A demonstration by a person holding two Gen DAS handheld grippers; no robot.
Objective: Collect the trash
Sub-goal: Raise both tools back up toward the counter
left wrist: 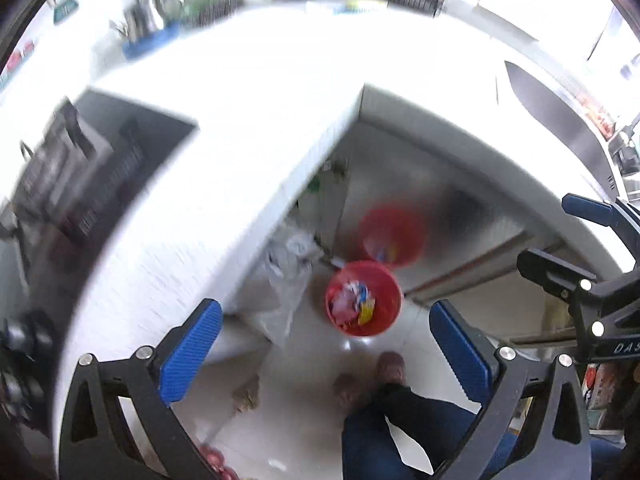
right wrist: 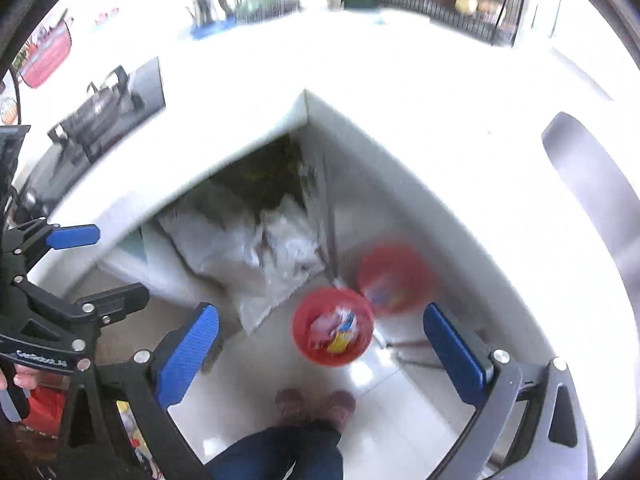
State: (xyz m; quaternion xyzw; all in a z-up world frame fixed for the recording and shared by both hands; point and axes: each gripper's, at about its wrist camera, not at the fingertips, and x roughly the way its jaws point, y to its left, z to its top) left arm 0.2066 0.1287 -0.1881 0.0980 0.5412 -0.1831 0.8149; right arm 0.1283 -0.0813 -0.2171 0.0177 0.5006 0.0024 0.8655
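Observation:
A red bin (left wrist: 385,322) stands on the pale floor tiles below the white counter's inner corner. Crumpled wrappers (left wrist: 354,304) in pink, white, yellow and blue lie inside it. High above the bin, my left gripper (left wrist: 324,309) points steeply down, open with nothing between its blue pads. The right wrist view shows the same bin (right wrist: 308,350) and wrappers (right wrist: 336,330), with my right gripper (right wrist: 319,311) open and empty above them. Each gripper also shows beside the other: the right gripper (left wrist: 560,240) at the right edge, the left gripper (right wrist: 102,266) at the left edge.
An L-shaped white counter (left wrist: 248,128) wraps around the floor gap. A gas stove (left wrist: 72,168) sits on its left part. White plastic bags (right wrist: 260,248) fill the space under it. A steel cabinet front (left wrist: 460,232) mirrors the bin. A person's shoes (right wrist: 316,404) and blue trouser legs stand below.

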